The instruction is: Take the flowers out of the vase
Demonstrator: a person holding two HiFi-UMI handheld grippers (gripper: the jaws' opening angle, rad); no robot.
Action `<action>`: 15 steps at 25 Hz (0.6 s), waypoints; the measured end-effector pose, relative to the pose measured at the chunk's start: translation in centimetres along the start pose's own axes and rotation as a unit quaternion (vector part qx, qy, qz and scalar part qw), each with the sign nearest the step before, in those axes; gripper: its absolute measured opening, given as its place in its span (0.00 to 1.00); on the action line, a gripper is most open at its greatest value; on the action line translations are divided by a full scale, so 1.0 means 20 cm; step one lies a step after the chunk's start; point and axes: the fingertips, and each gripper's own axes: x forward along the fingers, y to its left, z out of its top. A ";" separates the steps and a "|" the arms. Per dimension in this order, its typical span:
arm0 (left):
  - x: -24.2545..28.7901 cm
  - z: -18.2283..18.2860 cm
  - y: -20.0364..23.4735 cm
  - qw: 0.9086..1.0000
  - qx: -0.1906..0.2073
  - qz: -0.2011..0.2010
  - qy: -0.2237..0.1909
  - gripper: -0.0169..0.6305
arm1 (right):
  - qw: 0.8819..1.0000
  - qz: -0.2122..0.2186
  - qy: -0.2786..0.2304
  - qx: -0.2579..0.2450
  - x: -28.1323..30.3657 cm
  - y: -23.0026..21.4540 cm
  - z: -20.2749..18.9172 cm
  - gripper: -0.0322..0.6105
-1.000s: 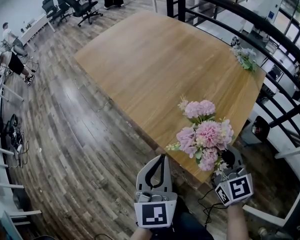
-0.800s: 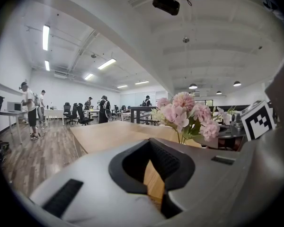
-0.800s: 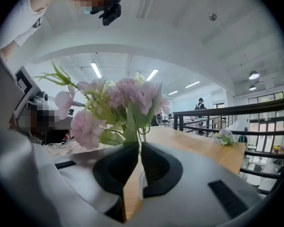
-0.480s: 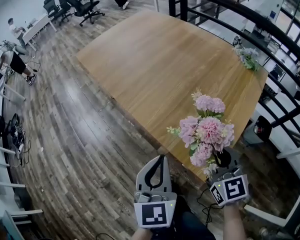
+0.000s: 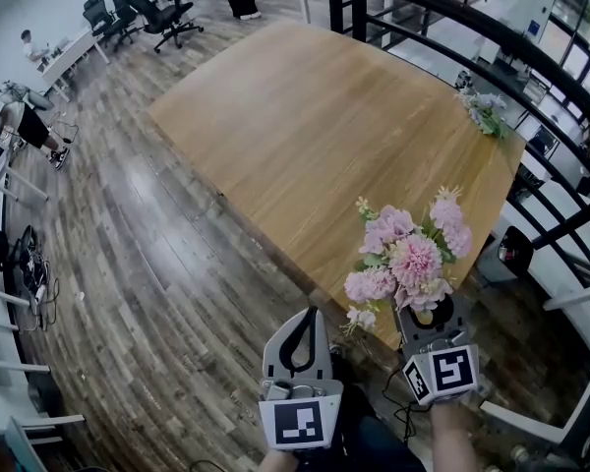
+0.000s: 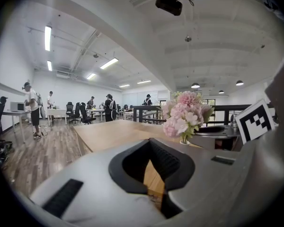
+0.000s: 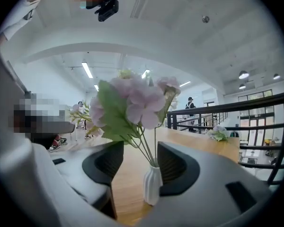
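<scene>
The pink flowers [image 5: 408,259], green-leaved on thin stems, stood upright in a small white ribbed vase [image 7: 152,183] at the counter's [image 5: 305,116] near edge, lower right. My right gripper [image 7: 138,164] had just been opening, with the vase between its jaws. My left gripper [image 5: 297,334] was closed and empty.
</scene>
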 end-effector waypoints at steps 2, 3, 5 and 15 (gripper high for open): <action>-0.01 -0.01 0.01 1.000 -0.003 0.001 0.001 0.08 | 1.000 -0.004 0.000 -0.007 0.00 0.00 0.01 0.43; -0.01 -0.02 0.01 1.000 -0.004 0.001 0.000 0.08 | 1.000 -0.008 -0.001 -0.009 0.00 0.01 0.01 0.44; -0.01 -0.02 0.01 1.000 -0.003 0.000 -0.001 0.08 | 1.000 -0.014 -0.002 -0.014 0.00 0.01 0.01 0.46; -0.02 -0.03 0.00 1.000 0.000 0.002 0.001 0.08 | 0.999 -0.012 0.004 -0.032 0.03 0.06 -0.03 0.53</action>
